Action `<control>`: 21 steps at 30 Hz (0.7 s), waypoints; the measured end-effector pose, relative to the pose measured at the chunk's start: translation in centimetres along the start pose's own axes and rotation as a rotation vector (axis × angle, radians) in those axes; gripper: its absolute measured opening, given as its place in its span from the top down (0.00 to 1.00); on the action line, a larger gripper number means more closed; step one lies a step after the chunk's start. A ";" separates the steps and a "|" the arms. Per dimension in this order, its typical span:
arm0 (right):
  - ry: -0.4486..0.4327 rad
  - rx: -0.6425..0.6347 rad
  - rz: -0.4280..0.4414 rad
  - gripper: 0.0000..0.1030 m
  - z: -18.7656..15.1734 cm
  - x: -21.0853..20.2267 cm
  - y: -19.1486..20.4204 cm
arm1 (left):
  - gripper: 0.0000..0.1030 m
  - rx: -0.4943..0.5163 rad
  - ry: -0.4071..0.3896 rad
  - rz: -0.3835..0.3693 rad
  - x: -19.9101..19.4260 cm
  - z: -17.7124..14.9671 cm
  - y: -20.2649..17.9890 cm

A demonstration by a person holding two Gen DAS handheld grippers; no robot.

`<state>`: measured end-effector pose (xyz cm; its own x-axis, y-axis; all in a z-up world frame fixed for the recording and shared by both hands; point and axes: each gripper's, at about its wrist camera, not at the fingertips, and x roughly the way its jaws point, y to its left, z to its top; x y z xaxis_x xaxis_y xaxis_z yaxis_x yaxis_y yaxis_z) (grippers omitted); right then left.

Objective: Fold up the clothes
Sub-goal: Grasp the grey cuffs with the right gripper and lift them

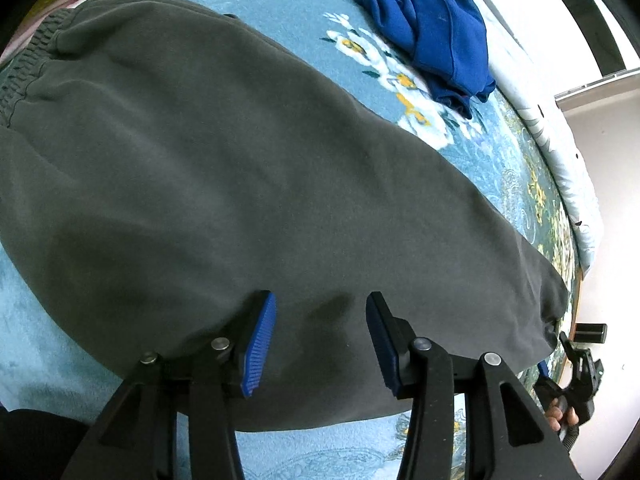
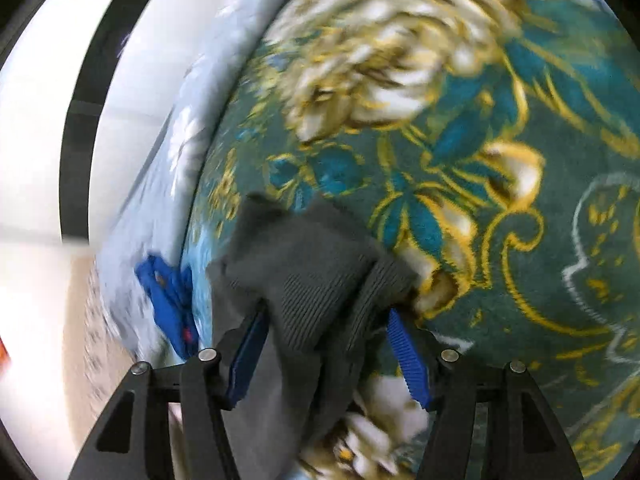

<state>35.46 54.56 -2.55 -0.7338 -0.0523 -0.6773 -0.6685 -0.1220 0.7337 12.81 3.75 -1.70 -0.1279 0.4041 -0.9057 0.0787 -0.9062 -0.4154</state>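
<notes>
Right wrist view, blurred: right gripper [image 2: 326, 354] seemingly loose around grey trousers' cuff [image 2: 316, 256].

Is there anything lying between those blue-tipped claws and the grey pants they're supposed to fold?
Nothing visible. The left gripper hangs open right over the grey pants, with only bare cloth below it. The right gripper is open around the ribbed cuff. The blue garment lies apart, farther up the floral blanket.

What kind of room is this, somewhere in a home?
Most likely a bedroom: clothes lie on a bed covered by a teal floral blanket, with grey sweatpants spread out, a crumpled blue garment beyond, and pale bedding along the edge.
</notes>
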 end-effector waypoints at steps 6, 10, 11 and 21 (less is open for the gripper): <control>-0.025 0.014 -0.027 0.46 0.3 0.4 0.8 | 0.53 -0.032 -0.001 -0.026 -0.3 0.0 0.4; -0.048 0.025 -0.025 0.74 0.1 0.3 1.7 | 0.53 -0.038 0.000 -0.026 -0.4 -0.1 0.5; -0.058 0.004 -0.022 0.76 0.1 -0.1 2.2 | 0.53 -0.037 0.000 -0.025 -0.4 -0.1 0.5; -0.077 -0.167 -0.059 0.79 0.1 -2.7 6.3 | 0.53 -0.083 0.004 -0.076 -0.5 0.0 1.3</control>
<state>33.27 54.00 3.89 -0.7055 0.0354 -0.7079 -0.6859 -0.2857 0.6693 12.95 2.41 -1.75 -0.1331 0.4720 -0.8715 0.1509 -0.8594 -0.4885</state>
